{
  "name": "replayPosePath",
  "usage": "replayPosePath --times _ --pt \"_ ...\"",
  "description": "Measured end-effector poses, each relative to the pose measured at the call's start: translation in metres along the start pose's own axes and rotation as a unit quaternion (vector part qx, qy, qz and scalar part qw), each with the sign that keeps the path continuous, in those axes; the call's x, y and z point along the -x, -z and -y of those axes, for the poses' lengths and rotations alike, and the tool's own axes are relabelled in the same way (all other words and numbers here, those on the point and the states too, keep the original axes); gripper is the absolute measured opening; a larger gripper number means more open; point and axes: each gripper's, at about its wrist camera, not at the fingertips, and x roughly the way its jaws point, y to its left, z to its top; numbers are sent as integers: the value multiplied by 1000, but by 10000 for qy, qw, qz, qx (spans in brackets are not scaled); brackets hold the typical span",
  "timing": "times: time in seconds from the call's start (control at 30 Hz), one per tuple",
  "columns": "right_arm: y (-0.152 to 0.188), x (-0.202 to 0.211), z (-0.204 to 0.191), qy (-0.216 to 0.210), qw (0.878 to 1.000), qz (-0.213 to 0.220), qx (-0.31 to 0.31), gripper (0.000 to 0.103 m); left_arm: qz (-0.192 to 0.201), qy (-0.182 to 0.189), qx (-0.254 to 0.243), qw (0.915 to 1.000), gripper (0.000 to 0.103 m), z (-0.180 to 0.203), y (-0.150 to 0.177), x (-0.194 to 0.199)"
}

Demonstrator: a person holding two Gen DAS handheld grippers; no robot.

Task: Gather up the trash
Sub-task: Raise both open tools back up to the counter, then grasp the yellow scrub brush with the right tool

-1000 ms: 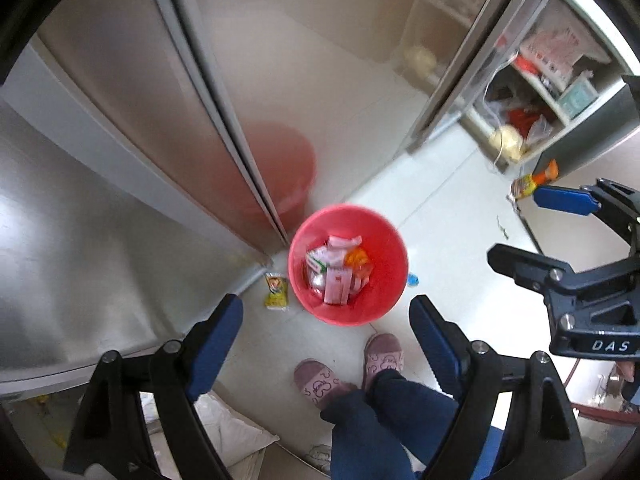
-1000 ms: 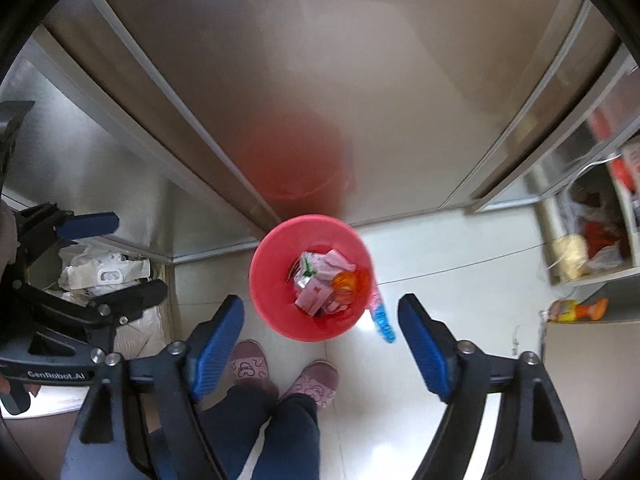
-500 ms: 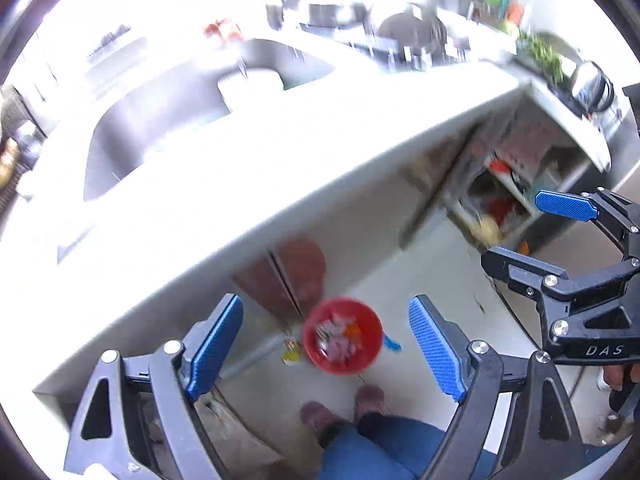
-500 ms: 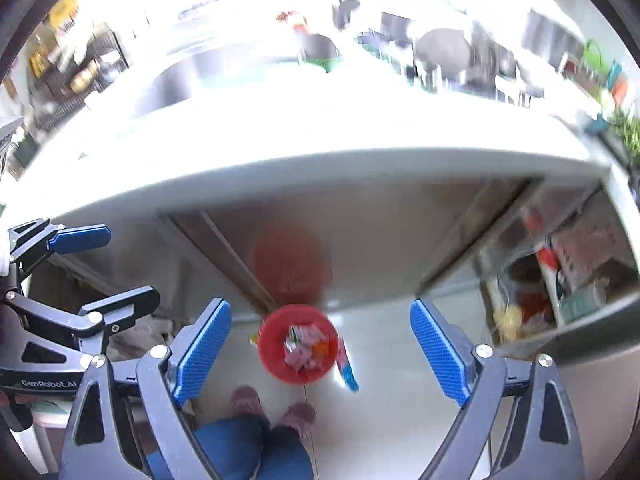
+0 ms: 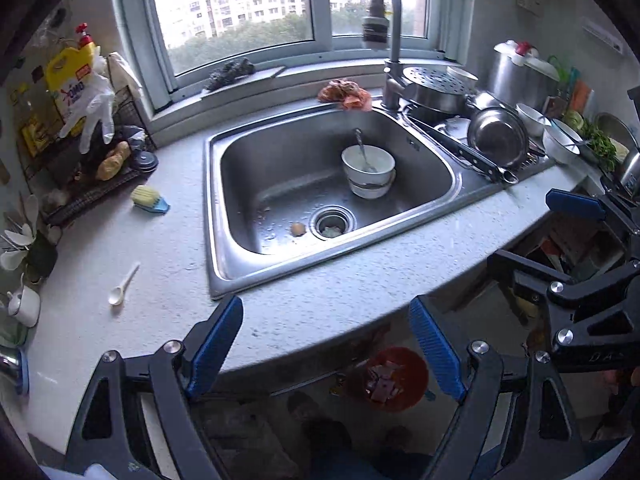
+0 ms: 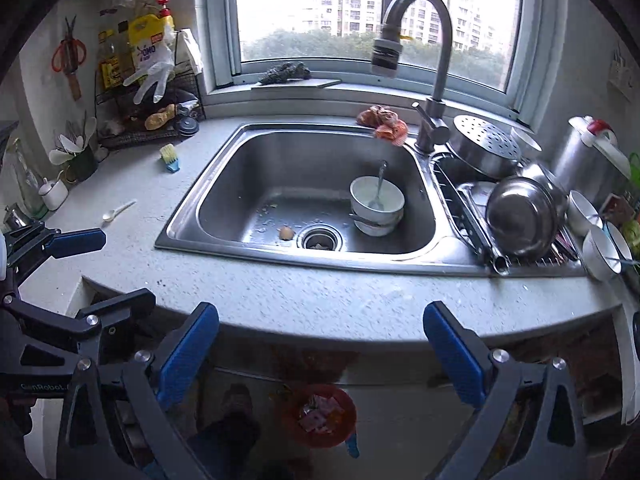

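Both tools empty over the sink, plenty left to fumble

Left tool (image 5: 326,350) hangs released with nothing in it; right tool (image 6: 320,352) has just been spreading wider, also empty. Red bin (image 5: 390,376) sits on the floor under the desk's front edge, already holding wrappers. The obvious trash up top is the orange crumpled bag (image 6: 383,122) on the sink's (image 6: 224,184) back rim by the faucet (image 6: 432,80), plus a scrap (image 6: 286,233) beside the drain. Risky bits imo: clipping the faucet, or nudging the stacked bowls (image 6: 376,206) while going for the scrap.
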Motion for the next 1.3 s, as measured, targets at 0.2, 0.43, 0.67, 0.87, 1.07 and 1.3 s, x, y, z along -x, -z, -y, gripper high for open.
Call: replayPosePath --times 0.2,0.43,0.67,0.87,1.07,1.3 --pt "-38 -27 -36 -357 9990 50 272 102 -66 -551 365 9978 86 -64 -12 5" --pt "-90 -58 -89 -542 9969 -54 567 102 -127 -619 840 9945 87 -141 -26 -9" --pt "-140 -93 -142 -652 9920 0 1077 102 -92 -777 1255 9890 88 -229 -36 -29" --pt "-170 -132 -187 -852 9870 -163 1355 102 -325 -812 1724 9811 90 -293 -39 -52" --pt "-192 -169 -220 -961 9816 -357 1610 102 -642 -885 2061 9724 90 -340 -35 -84" --pt "-207 -213 -249 -1088 9755 -720 1769 102 -993 -903 2295 9640 90 -380 -32 -117"
